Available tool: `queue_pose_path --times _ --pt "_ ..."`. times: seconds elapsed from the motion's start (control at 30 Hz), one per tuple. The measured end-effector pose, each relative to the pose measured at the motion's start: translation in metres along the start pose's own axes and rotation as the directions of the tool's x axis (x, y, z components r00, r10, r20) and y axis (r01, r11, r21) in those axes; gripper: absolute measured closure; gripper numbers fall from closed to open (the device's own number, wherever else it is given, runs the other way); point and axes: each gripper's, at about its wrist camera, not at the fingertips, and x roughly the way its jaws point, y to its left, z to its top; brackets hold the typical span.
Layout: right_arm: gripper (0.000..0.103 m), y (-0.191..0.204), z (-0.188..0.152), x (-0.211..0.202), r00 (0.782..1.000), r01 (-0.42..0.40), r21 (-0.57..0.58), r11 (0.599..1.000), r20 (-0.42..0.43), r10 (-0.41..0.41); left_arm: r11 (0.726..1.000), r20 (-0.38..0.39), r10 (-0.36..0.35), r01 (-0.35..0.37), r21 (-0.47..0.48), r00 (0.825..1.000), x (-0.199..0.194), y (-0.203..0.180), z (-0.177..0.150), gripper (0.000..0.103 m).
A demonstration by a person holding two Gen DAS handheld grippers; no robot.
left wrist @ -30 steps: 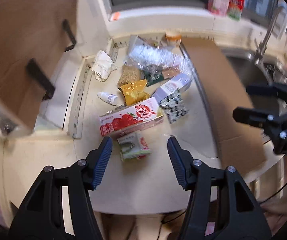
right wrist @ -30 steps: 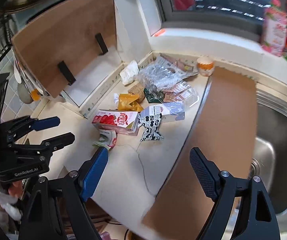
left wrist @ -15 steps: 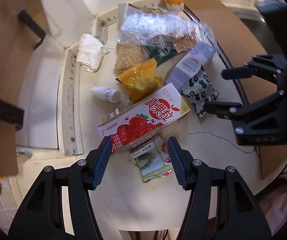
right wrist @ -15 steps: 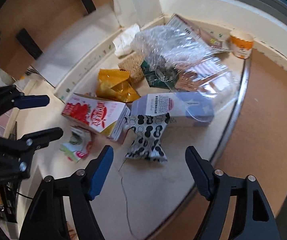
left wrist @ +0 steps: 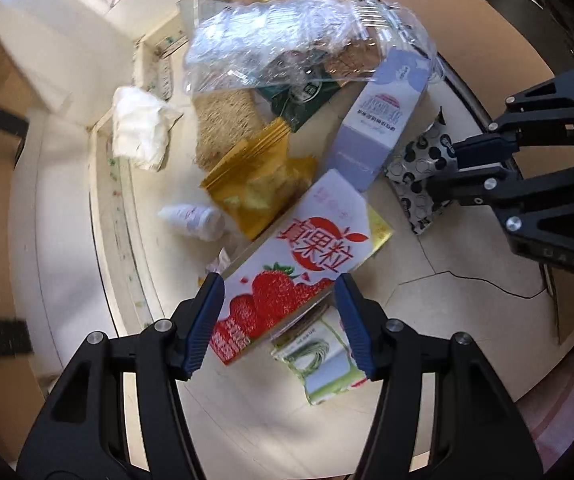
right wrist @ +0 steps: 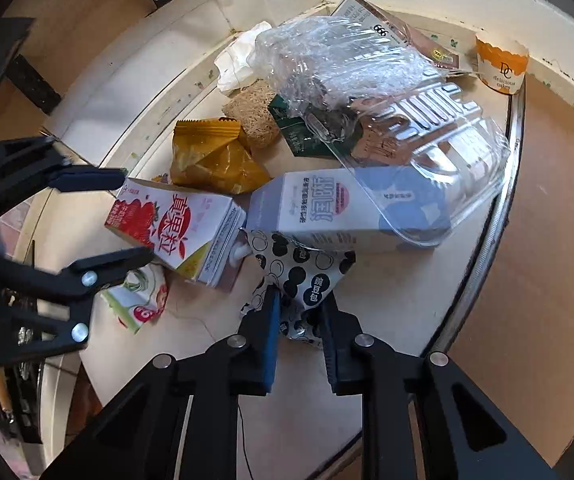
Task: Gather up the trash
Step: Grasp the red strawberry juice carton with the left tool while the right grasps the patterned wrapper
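A black-and-white spotted wrapper (right wrist: 307,276) lies on the pale counter (right wrist: 387,304) in front of a lilac milk carton (right wrist: 327,208). My right gripper (right wrist: 301,300) is closing on the wrapper's near end, and its pads pinch the foil. It also shows at the right of the left wrist view, where the right gripper (left wrist: 447,168) sits on that wrapper (left wrist: 411,168). A strawberry drink carton (left wrist: 287,276) lies on its side. My left gripper (left wrist: 279,292) stands open astride the carton's near end, fingers on either side.
A yellow snack bag (left wrist: 259,176), a small white bottle (left wrist: 195,220), a crumpled tissue (left wrist: 139,132), a green-and-white sachet (left wrist: 323,360), a clear plastic tray (right wrist: 427,140) and crumpled film (right wrist: 327,64) crowd the counter. A brown board (right wrist: 547,240) borders it on the right.
Both grippers came down to the litter. The right one's jaws closed from wide open onto the spotted wrapper. The left one kept its width and now straddles the strawberry carton.
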Motion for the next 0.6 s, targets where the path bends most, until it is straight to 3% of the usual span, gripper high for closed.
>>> queue_pose_path --times 0.27,0.6 --pt "0.085 -0.019 -0.006 -0.006 1.0 -0.031 0.05 0.998 0.003 0.031 0.995 -0.081 -0.046 0.053 0.082 0.996 0.025 0.001 0.018 0.045" --pt "0.085 -0.036 -0.006 -0.02 0.998 -0.063 0.102 0.993 0.025 0.061 0.995 -0.058 -0.072 0.076 0.067 0.996 0.023 0.012 0.034 0.045"
